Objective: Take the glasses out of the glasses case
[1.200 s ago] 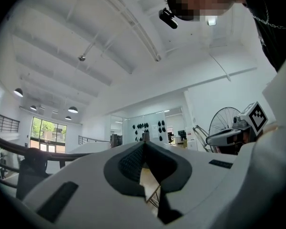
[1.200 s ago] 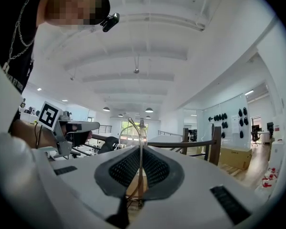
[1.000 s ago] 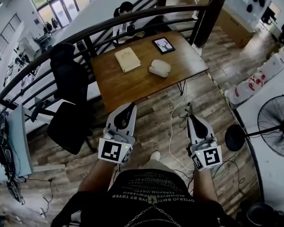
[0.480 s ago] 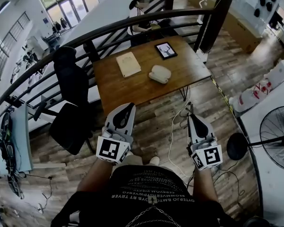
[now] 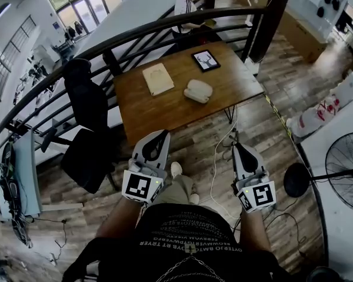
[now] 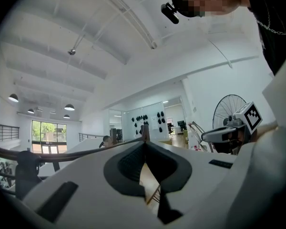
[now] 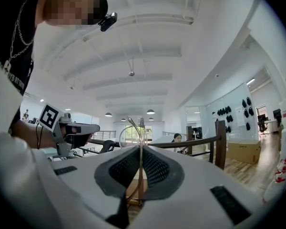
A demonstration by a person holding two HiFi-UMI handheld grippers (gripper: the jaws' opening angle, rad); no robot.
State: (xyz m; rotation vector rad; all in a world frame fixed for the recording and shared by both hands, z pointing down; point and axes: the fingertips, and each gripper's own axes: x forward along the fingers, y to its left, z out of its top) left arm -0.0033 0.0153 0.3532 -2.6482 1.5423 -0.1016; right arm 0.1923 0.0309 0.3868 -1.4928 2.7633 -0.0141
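Glasses case closed, on wooden table

The left gripper has its jaws pressed together with nothing between them. To the right, the right gripper sits near a standing fan. A dark railing runs far left.

I see a big open office: a wooden desk, a black office chair, a railing, large windows.
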